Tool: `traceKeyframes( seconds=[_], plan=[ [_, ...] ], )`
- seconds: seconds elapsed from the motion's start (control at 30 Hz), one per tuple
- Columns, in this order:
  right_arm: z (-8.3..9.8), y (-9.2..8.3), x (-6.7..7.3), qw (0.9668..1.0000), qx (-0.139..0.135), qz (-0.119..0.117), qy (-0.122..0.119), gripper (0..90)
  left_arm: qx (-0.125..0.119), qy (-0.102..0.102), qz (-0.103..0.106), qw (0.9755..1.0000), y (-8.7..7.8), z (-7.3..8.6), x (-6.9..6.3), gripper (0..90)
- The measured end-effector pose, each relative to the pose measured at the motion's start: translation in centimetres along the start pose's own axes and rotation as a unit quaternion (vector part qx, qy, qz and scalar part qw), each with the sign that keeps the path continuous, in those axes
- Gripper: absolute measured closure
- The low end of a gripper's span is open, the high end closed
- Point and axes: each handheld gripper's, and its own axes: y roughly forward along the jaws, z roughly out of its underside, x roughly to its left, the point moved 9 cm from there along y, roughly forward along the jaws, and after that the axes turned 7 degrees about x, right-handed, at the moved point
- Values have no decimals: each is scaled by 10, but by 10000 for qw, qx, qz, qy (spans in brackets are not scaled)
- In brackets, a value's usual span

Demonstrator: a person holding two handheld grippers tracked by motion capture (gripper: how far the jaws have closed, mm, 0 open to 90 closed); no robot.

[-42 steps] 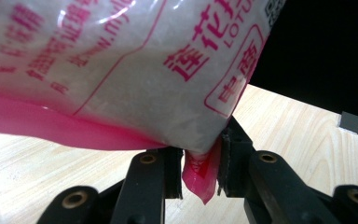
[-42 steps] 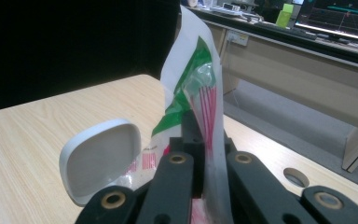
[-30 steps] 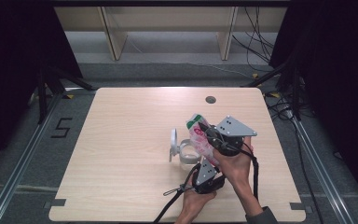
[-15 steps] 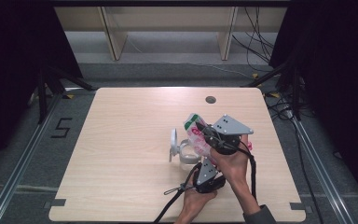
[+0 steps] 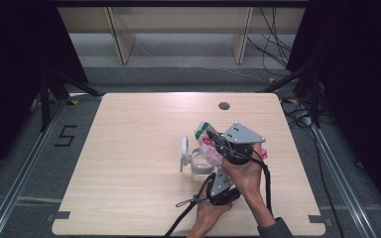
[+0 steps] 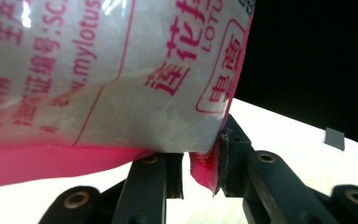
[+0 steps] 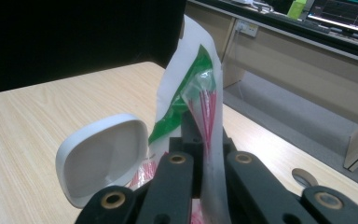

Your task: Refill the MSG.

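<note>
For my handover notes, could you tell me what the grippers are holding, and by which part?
Both hold the same plastic bag: the right gripper pinches its upper edge, the left gripper its pink lower corner.

A lab recording bay — black curtains (image 5: 10, 74), floor rails (image 5: 25, 163), trailing cables (image 5: 273, 44), an oscilloscope screen (image 7: 342, 11).
</note>
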Motion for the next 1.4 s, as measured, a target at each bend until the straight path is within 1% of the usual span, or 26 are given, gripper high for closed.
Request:
traceKeyframes(
  seconds=[0.1,0.17,0.27,0.3,0.4,0.57,0.6,0.63,0.67,0.7,0.73,0.8,0.83,0.9,1.0,1.03,1.07,1.1,1.13,1.17,1.23,1.27,1.3,1.33,1.37,1.4],
  plan=[
    [2,2,2,10000,44,16,-18,900,-15,-35,26,10000,1,1,-1,745],
    [3,3,2,9999,84,8,-105,900,-11,-40,17,10000,1,1,-1,745],
    [1,2,1,10000,16,-26,50,900,-26,-16,31,10000,0,0,-1,745],
    [0,2,2,10000,0,-10,44,900,-44,-38,29,10000,0,0,-1,746],
    [3,4,3,9999,89,26,-56,900,-2,-24,28,10000,0,2,-1,745],
    [3,5,4,9999,79,-25,-85,900,-1,12,44,10000,0,1,-3,745],
    [4,5,4,9999,97,19,-46,900,-22,-9,29,10000,0,1,-3,745],
    [3,5,2,9998,79,71,-152,900,-11,-19,22,10000,0,2,-2,745],
    [4,5,4,9999,125,21,-73,900,-7,-15,22,10000,0,2,-2,745],
    [4,5,4,9999,93,20,-83,900,-32,-26,31,10000,0,1,-3,745],
    [3,4,3,9999,55,83,-137,900,-25,-12,13,10000,-1,1,-3,745],
    [2,4,4,10000,70,-18,-44,900,-28,-9,17,10000,-1,1,-3,745],
    [2,4,5,10000,66,0,-43,900,-34,-16,20,10000,-1,1,-3,746],
    [3,6,5,9998,92,24,-149,900,-33,-27,20,10000,0,2,-3,745],
    [3,5,5,10000,78,-8,0,900,-16,-15,0,10000,-2,2,-2,745],
    [2,4,4,10000,38,-19,-7,900,-17,-8,-3,10000,-2,2,-2,745],
    [1,4,2,9999,-33,24,-98,900,-16,-5,7,10000,-1,1,-2,746],
    [2,3,4,10000,41,-28,-10,900,-20,-8,17,10000,-1,2,-3,746],
    [1,4,1,9999,-13,67,-108,900,5,6,8,10000,-1,2,-3,745],
    [4,5,3,10000,87,14,-15,900,5,1,19,10000,-1,2,-3,745],
    [4,5,4,10000,66,-7,-15,900,-60,-15,37,10000,0,1,-3,746],
    [4,4,7,9998,73,-14,166,900,-83,-18,42,10000,0,1,-3,746],
    [2,4,5,10000,53,1,-12,900,-65,-13,33,10000,-1,1,-3,746],
    [2,4,5,10000,59,-17,-19,900,-74,-22,45,10000,0,1,-3,746],
    [2,5,3,9999,25,80,-89,900,-39,-16,40,10000,-1,1,-3,746],
    [3,5,3,9999,43,43,-94,900,-26,-15,26,10000,0,2,-2,746]
  ],
)
